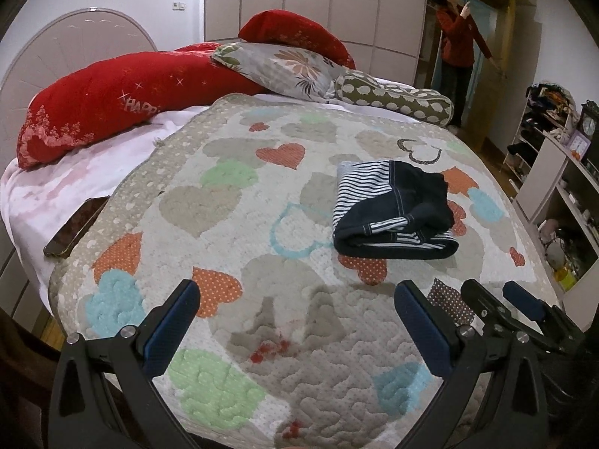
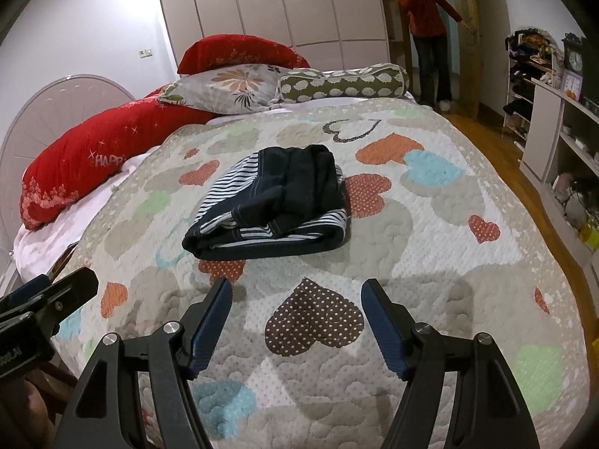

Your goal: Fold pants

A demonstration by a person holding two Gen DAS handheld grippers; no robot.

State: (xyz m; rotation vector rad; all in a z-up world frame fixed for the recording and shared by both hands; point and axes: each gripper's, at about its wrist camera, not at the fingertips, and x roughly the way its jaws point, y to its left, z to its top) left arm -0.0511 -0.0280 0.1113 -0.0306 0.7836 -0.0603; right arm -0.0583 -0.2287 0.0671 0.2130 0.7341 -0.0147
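The pants [image 1: 393, 209] are dark navy with blue-and-white striped lining. They lie folded into a compact bundle on the heart-patterned quilt [image 1: 262, 299], also in the right wrist view [image 2: 269, 205]. My left gripper [image 1: 297, 292] is open and empty, hovering over the quilt near the front, left of the pants. My right gripper [image 2: 295, 290] is open and empty, just in front of the pants, not touching them. The right gripper also shows at the right edge of the left wrist view [image 1: 494, 295].
A phone [image 1: 75, 228] lies at the quilt's left edge. Red pillows [image 1: 112, 101], a floral pillow [image 1: 280, 67] and a bolster [image 1: 393, 97] sit at the headboard. A person [image 1: 456, 48] stands by the doorway. Shelves [image 1: 554, 172] line the right wall.
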